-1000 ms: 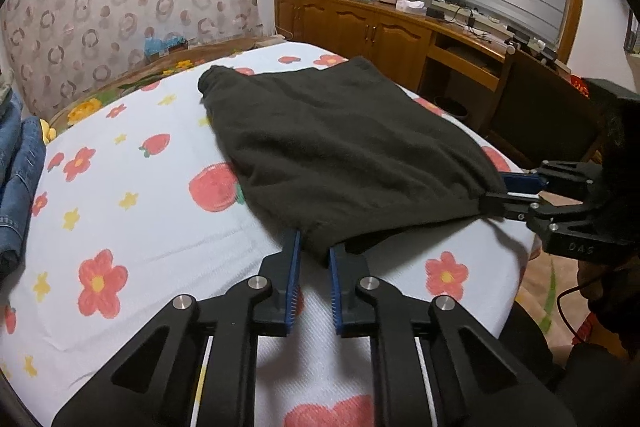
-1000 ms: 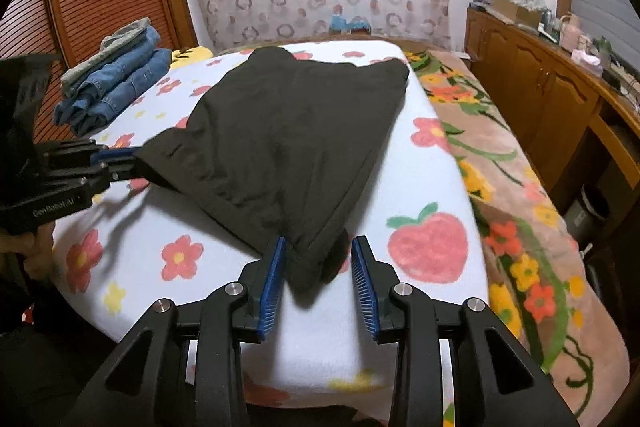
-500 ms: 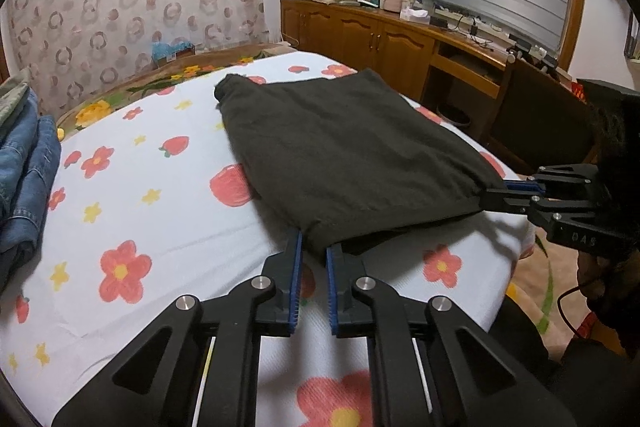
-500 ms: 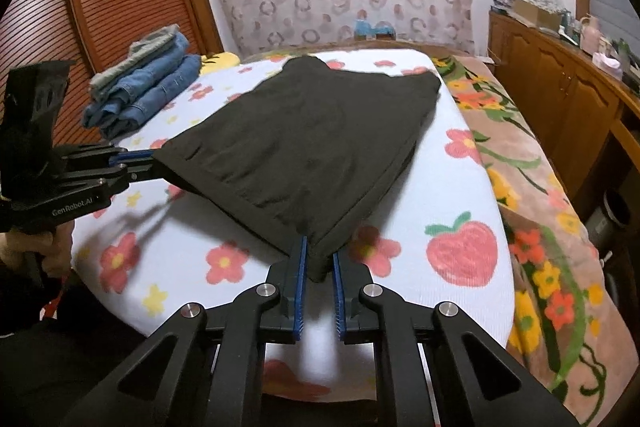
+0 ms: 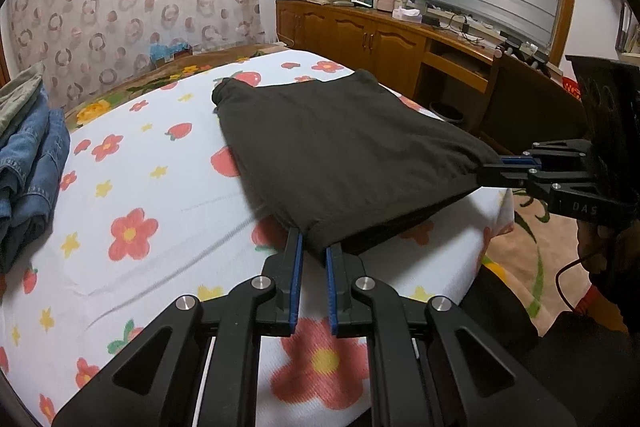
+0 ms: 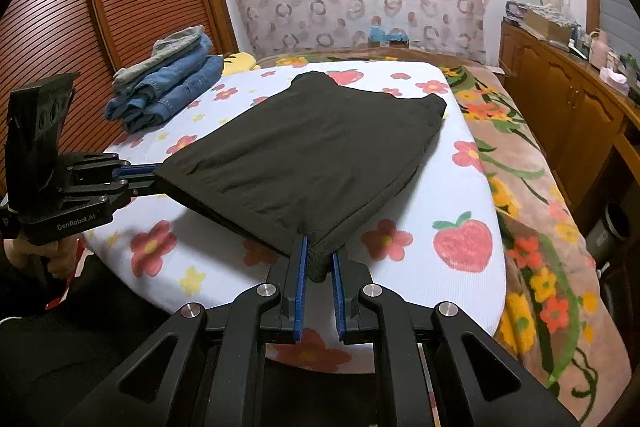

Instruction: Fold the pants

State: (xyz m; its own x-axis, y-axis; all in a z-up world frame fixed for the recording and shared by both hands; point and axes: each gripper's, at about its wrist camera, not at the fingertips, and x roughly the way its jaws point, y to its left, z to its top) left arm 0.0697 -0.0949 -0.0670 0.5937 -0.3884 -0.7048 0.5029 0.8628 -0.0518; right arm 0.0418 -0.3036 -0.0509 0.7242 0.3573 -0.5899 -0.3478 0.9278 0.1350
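Now both fingers (image 5: pixel 313 250) (image 6: pixel 319 254) pinch pants (image 5: pixel 340 147) near-edge corners; hem lifted off bed (image 5: pixel 160 227).

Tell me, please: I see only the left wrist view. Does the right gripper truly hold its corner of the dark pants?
Observer: Yes. In the right wrist view the right gripper is shut on a bunched corner of the pants. Its jaws have just been closing, and the fabric sits between the blue pads.
Operator: How does my left gripper look from there?
Observer: The left gripper pinches the other near corner, and the edge between the two corners is lifted off the sheet.
Operator: Is anything behind the jeans stack?
Observer: A yellow soft thing lies just behind the jeans.
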